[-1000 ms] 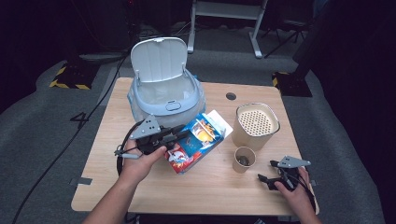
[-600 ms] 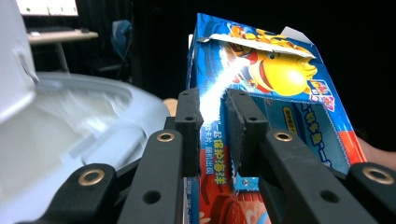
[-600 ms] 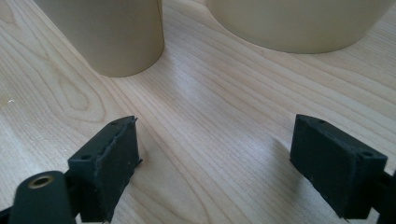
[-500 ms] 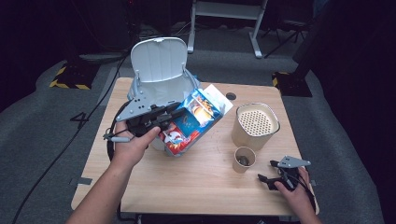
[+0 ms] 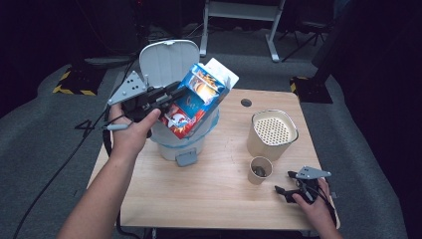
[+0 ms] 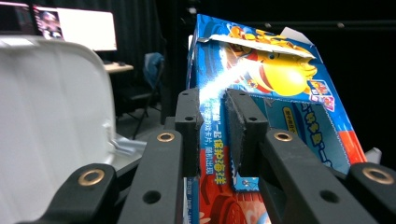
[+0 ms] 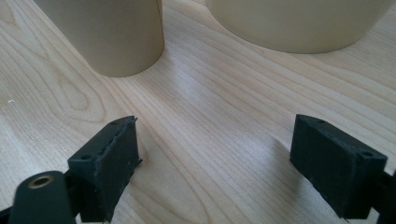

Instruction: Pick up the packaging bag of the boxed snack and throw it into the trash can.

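Observation:
A blue, red and yellow cardboard box (image 5: 196, 99) with a torn-open top hangs tilted over the grey-white bin (image 5: 181, 144), whose lid (image 5: 166, 62) stands open. My left gripper (image 5: 174, 94) is shut on the box's edge; in the left gripper view its pads (image 6: 240, 130) pinch the box (image 6: 266, 88) beside the bin lid (image 6: 51, 126). My right gripper (image 5: 288, 191) rests open on the table's front right, near a small paper cup (image 5: 260, 170). In the right gripper view the jaws (image 7: 215, 154) stand wide apart over bare wood, with the cup (image 7: 112, 35) ahead.
A larger beige container (image 5: 273, 133) with a perforated top stands right of the bin, its base (image 7: 299, 23) in the right gripper view. A dark round hole (image 5: 246, 102) marks the wooden table (image 5: 209, 194). A metal stand (image 5: 241, 12) and a cable (image 5: 54, 169) lie on the floor around it.
My left gripper has lifted the box up and toward the far left, from the table beside the bin to above the bin's opening. The right gripper has stayed put.

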A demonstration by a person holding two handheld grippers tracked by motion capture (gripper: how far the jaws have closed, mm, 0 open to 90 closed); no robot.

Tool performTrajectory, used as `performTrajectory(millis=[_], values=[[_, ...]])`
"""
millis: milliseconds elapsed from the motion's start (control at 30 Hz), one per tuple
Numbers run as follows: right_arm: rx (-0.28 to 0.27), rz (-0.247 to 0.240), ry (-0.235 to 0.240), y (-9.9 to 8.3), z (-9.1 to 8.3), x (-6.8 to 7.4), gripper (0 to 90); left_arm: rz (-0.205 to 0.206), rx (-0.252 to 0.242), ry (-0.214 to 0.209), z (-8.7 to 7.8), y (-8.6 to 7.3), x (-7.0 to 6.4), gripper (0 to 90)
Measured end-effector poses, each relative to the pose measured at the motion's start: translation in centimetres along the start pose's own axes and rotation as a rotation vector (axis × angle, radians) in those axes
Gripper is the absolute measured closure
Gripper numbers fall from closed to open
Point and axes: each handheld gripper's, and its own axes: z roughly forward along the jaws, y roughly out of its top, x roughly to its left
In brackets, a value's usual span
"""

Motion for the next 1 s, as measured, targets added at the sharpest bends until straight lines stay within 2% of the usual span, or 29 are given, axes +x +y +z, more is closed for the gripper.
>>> performTrajectory(millis=[300,733,867,1000], values=[[0.0,-0.001,0.0,0.0,0.0,0.0,15.4,0.0,-0.064,0.089,-0.2,1.5,2.1,75.8],[-0.001,-0.001,0.0,0.0,0.0,0.0,15.4,-0.001,-0.096,0.221,-0.2,1.8,3.7,75.8],[-0.001,-0.001,0.0,0.0,0.0,0.0,15.4,-0.007,-0.09,0.271,0.0,1.6,4.1,75.8],[-0.001,-0.001,0.0,0.0,0.0,0.0,15.4,-0.015,-0.078,0.298,0.4,1.4,4.6,75.7]])
